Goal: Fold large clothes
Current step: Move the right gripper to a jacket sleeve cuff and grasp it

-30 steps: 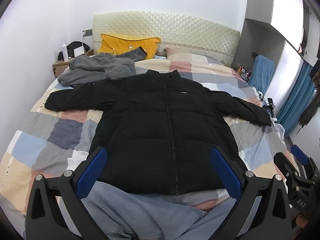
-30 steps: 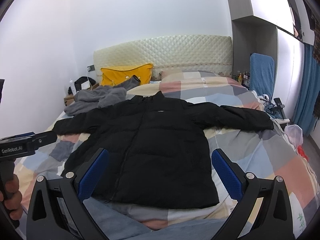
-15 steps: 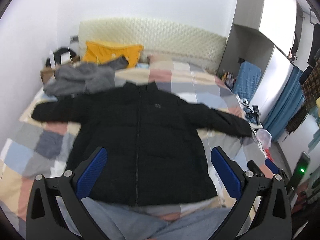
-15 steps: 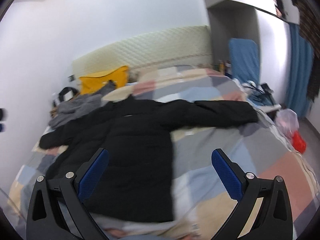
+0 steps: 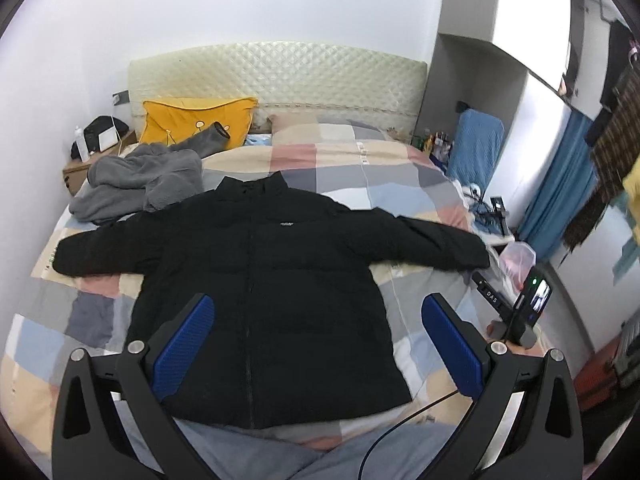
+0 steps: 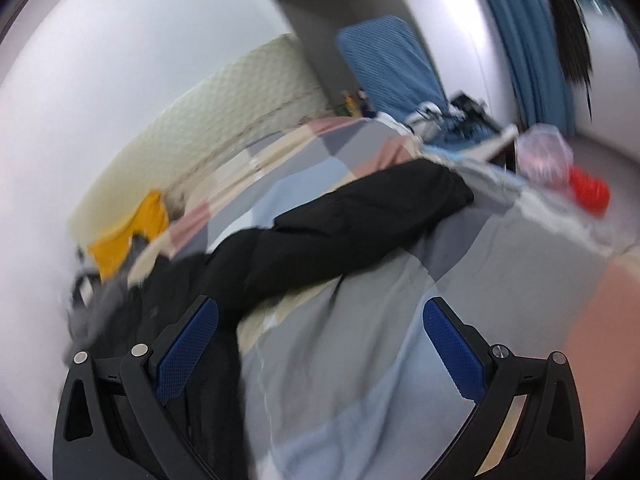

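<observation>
A black puffer jacket (image 5: 272, 280) lies flat, front up and zipped, on the patchwork bed (image 5: 360, 176), both sleeves spread sideways. My left gripper (image 5: 316, 344) is open and empty, held above the jacket's hem. My right gripper (image 6: 318, 344) is open and empty, tilted and close over the bed, facing the jacket's right sleeve (image 6: 344, 224); this view is blurred. The right gripper's body also shows in the left wrist view (image 5: 520, 312) beyond the sleeve cuff.
A grey fleece garment (image 5: 140, 180) and a yellow pillow (image 5: 196, 120) lie at the head of the bed. A nightstand (image 5: 92, 156) stands at left. A blue chair (image 5: 476, 148), a plastic bag (image 5: 520, 254) and blue curtains (image 5: 560, 184) are at right.
My right gripper has swung right and down toward the jacket's right sleeve, tilting as it went. My left gripper has drifted and now looks at the whole jacket from a little higher.
</observation>
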`<state>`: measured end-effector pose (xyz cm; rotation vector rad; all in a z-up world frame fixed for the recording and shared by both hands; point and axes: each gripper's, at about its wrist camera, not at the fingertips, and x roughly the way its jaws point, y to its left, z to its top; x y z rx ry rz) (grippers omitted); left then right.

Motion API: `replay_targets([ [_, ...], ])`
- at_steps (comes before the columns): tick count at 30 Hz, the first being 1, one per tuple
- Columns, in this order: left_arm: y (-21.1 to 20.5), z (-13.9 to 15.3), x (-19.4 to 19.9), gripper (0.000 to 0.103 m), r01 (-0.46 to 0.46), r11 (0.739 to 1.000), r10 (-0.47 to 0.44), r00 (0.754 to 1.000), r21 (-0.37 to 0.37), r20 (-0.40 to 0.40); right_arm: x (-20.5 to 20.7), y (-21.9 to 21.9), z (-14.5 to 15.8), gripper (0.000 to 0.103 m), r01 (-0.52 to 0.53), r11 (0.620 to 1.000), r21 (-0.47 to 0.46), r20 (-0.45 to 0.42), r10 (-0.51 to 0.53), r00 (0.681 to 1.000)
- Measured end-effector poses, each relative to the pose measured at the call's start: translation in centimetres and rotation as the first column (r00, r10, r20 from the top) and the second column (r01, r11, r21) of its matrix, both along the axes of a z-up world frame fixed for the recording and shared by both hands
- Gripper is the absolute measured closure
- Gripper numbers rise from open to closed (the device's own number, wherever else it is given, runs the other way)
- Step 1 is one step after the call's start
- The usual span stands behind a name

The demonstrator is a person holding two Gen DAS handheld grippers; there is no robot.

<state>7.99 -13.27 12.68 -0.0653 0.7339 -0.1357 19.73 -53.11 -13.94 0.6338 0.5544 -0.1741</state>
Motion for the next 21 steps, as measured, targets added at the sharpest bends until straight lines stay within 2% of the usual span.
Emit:
replay_targets([
  [2, -0.1, -0.6, 1.5, 0.0, -0.015, 1.0, 0.015, 1.0, 0.001, -0.016, 1.5, -1.9, -1.4, 0.0, 0.02, 0.998, 0.057, -0.015, -0.019, 1.0],
  [4, -0.6, -1.4, 3.3, 0.0, -0.031, 0.999, 0.03, 0.999, -0.013, -0.045, 2.8, -3.3, -2.3, 0.0, 0.043, 0.999, 0.031, -0.027, -0.042, 0.999],
  [6, -1.9, -2.2, 4.5, 0.0, -0.006, 1.0, 0.006, 0.999, 0.012, -0.031, 4.0, -4.4, -2.8, 0.0, 0.051, 0.999, -0.006, -0.043, -0.051, 0.998],
  [9, -3.4, -4.2, 6.3, 0.0, 0.059, 0.998, -0.058, 0.998, 0.024, -0.031, 5.8, -6.7, -4.1, 0.0, 0.063, 0.998, 0.031, -0.066, -0.061, 0.996],
  [12, -3.7, -7.2, 8.9, 0.0, 0.074, 0.997, -0.074, 0.995, 0.001, -0.067, 7.8, -8.5, -5.4, 0.0, 0.082, 0.995, 0.062, -0.072, -0.077, 0.994],
  [15, -3.2, -10.4, 11.5, 0.0, 0.039, 0.999, -0.037, 0.996, 0.02, -0.081, 9.7, -10.2, -7.0, 0.0, 0.102, 0.989, 0.108, -0.08, -0.094, 0.992],
  [18, -2.8, -13.4, 13.5, 0.0, 0.064, 0.997, -0.059, 0.994, 0.045, -0.095, 11.1, -12.1, -8.7, 0.001, 0.192, 0.971, 0.145, -0.109, -0.177, 0.978],
  [21, -1.2, -16.6, 15.5, 0.0, 0.071, 0.994, -0.062, 0.992, 0.083, -0.113, 12.1, -13.3, -9.3, 0.001, 0.255, 0.956, 0.143, -0.083, -0.245, 0.966],
])
